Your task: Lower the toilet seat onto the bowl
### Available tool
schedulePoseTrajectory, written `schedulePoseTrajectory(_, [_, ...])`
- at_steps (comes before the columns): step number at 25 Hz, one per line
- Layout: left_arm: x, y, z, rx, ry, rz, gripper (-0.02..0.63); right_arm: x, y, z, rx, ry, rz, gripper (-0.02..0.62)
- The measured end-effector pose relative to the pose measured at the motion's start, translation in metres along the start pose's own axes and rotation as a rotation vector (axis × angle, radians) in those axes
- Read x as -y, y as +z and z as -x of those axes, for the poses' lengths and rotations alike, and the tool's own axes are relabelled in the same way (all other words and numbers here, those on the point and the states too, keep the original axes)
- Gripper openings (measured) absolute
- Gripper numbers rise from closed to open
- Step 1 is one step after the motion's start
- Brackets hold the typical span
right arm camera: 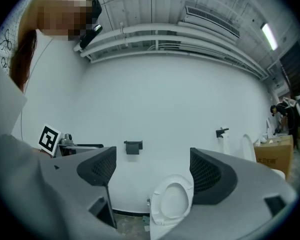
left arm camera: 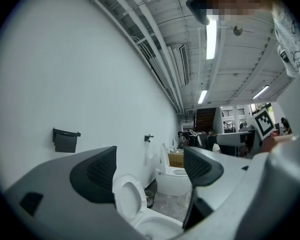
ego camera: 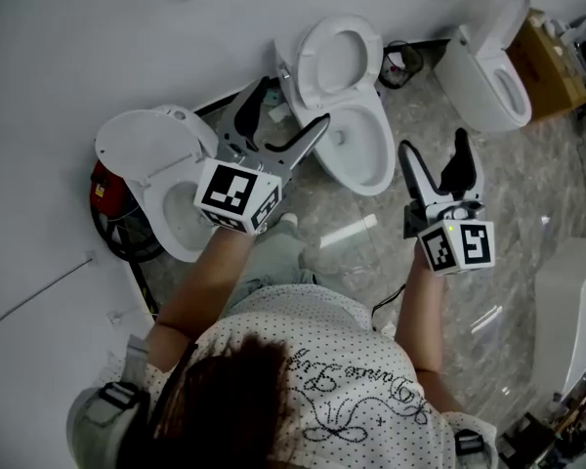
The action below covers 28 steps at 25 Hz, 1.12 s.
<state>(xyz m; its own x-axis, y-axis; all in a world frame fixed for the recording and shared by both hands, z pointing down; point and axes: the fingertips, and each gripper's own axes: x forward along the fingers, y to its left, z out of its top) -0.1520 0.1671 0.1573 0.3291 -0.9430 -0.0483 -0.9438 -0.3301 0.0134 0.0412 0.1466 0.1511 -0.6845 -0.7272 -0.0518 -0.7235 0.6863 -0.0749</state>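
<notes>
The middle toilet's white seat (ego camera: 311,71) stands raised against the wall, above its open bowl (ego camera: 383,164). My left gripper (ego camera: 293,106) hovers just left of that bowl with its jaws wide apart and nothing between them. My right gripper (ego camera: 433,143) is open too, to the right of the bowl, and holds nothing. In the left gripper view the upright seat (left arm camera: 116,199) and the bowl (left arm camera: 155,229) show between the pads (left arm camera: 97,174). In the right gripper view the seat (right arm camera: 175,180) stands upright ahead, between the pads (right arm camera: 205,171).
A second toilet (ego camera: 166,179) with its lid up stands to the left, and a third (ego camera: 488,66) to the right beside a cardboard box (ego camera: 547,62). A black holder (right arm camera: 133,146) hangs on the white wall. The floor (ego camera: 508,233) is marbled tile.
</notes>
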Motion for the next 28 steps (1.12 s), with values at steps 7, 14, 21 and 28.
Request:
schedulePoseTrajectory(7, [-0.054, -0.004, -0.041, -0.015, 0.007, -0.015, 0.402, 0.016, -0.004, -0.049, -0.014, -0.053, -0.015, 0.449])
schedulePoseTrajectory(14, [-0.076, -0.017, -0.076, -0.04, 0.04, 0.008, 0.402, 0.049, -0.009, -0.085, -0.021, -0.036, -0.027, 0.448])
schedulePoseTrajectory(21, [-0.084, -0.015, -0.143, -0.02, 0.112, 0.016, 0.402, 0.104, -0.001, -0.142, -0.007, 0.07, -0.01, 0.448])
schedulePoseTrajectory(28, [-0.084, -0.005, -0.207, -0.012, 0.186, -0.011, 0.402, 0.173, 0.014, -0.186, 0.013, 0.154, -0.019, 0.448])
